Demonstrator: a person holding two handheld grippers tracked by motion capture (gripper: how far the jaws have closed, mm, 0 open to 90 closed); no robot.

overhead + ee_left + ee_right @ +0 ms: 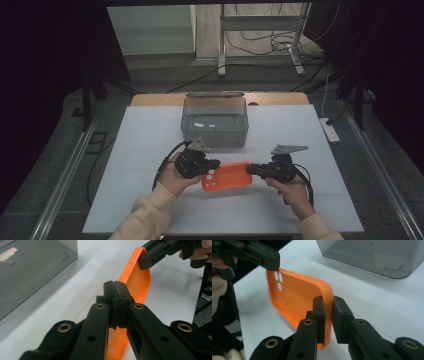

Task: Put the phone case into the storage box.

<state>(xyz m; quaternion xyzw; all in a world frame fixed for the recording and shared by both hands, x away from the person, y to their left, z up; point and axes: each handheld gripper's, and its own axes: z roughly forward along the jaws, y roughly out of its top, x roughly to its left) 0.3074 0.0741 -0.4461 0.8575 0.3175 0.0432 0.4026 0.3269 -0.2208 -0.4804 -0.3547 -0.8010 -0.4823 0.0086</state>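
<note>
Dim room with cables on the floor behind, and a white worktop (150, 150) up front with a grey translucent storage box (215, 122) sitting toward the back of it. Right in front of the box, an orange phone case (227, 176) is held up off the surface between the two hands. Left claw (214, 165) is clamped shut on the camera-hole end of the case, and in the left gripper view its pads (115, 293) are squeezed tight together on the thin rim. Right claw (251, 169) has the opposite short end, its pads (320, 307) pinching the edge wall in the right gripper view, so it's gripping too. My guess is this thing is soft silicone or TPU: super light, bendy, kinda grippy rather than slippery, and not fragile at all. It'll flop and twist if you only hold one corner, so grabbing the raised rim at both ends like this seems the smart way. Pull too hard and I'd expect it to stretch or pop out of the pads.
</note>
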